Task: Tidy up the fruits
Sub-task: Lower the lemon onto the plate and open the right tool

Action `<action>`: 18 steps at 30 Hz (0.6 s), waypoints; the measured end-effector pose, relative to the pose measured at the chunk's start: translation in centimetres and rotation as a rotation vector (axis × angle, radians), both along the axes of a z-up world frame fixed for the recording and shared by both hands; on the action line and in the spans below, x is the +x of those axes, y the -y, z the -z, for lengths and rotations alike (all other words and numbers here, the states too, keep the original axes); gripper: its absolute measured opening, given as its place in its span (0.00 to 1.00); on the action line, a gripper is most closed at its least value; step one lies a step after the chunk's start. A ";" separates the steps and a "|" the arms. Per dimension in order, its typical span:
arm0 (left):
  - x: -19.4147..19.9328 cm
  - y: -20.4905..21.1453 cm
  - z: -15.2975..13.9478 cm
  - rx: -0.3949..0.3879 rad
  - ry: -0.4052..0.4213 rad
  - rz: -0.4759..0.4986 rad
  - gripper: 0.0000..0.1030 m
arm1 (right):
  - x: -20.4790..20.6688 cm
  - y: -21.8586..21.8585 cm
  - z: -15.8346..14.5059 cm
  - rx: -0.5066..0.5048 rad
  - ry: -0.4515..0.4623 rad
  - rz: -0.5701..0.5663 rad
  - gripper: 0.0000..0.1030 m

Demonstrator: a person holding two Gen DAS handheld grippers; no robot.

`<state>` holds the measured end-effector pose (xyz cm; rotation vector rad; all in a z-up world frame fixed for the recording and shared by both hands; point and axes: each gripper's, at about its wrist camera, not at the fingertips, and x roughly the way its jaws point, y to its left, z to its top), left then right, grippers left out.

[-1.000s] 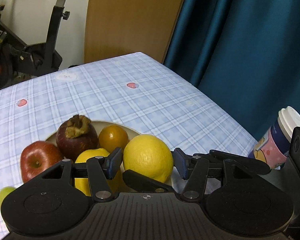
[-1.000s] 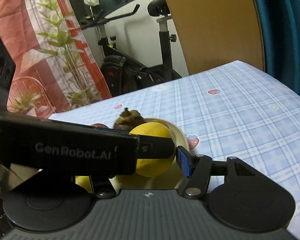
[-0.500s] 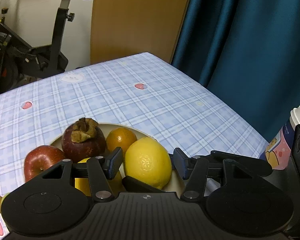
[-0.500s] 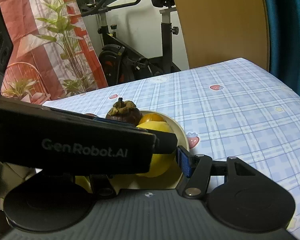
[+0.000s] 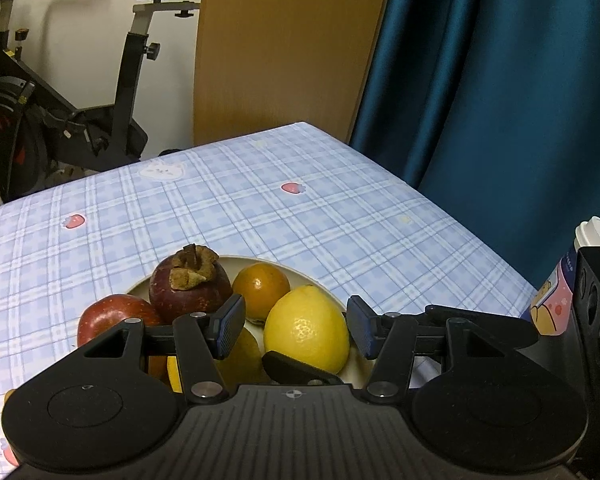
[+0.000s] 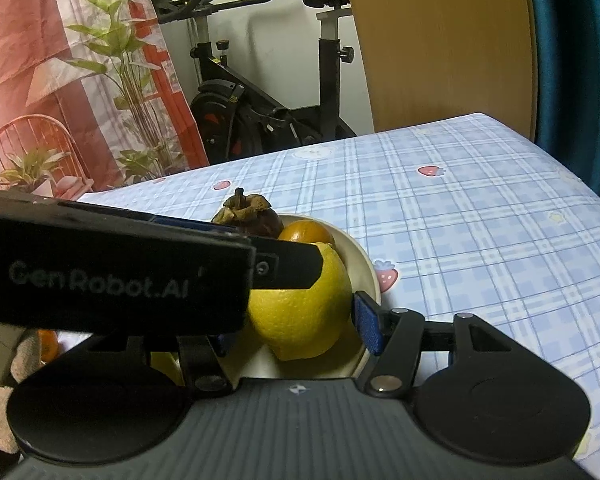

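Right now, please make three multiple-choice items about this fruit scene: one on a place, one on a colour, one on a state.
1. Where does the mangosteen lie?
A. in the plate
B. on the cloth beside the cup
C. on the exercise bike

2. What colour is the fruit between the left gripper fingers?
A. red
B. yellow
C. green

3. How does the left gripper stand at the lemon?
A. pads clamped on it
B. open, with gaps on both sides
C. shut, far from all fruit

Key: 1 A, it sits inside the rim with the orange; 2 B, the lemon is yellow; 3 B, the left wrist view shows space beside each pad.
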<state>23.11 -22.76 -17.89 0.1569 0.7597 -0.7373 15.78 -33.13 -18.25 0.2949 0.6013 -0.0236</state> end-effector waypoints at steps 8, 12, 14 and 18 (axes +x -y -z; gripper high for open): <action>-0.4 -1.2 -1.2 -0.033 0.016 -0.013 0.57 | -0.4 -0.7 -1.2 -0.019 0.018 0.007 0.62; -0.8 -2.5 -2.0 -0.048 0.030 -0.026 0.57 | -0.8 -1.2 -2.0 -0.025 0.035 0.002 0.63; -0.9 -3.3 -2.4 -0.057 0.038 -0.039 0.57 | -0.9 -1.6 -2.5 -0.026 0.046 -0.004 0.63; -1.0 -5.9 -3.3 -0.081 0.043 -0.084 0.57 | -1.0 -2.4 -3.3 -0.041 0.067 -0.023 0.63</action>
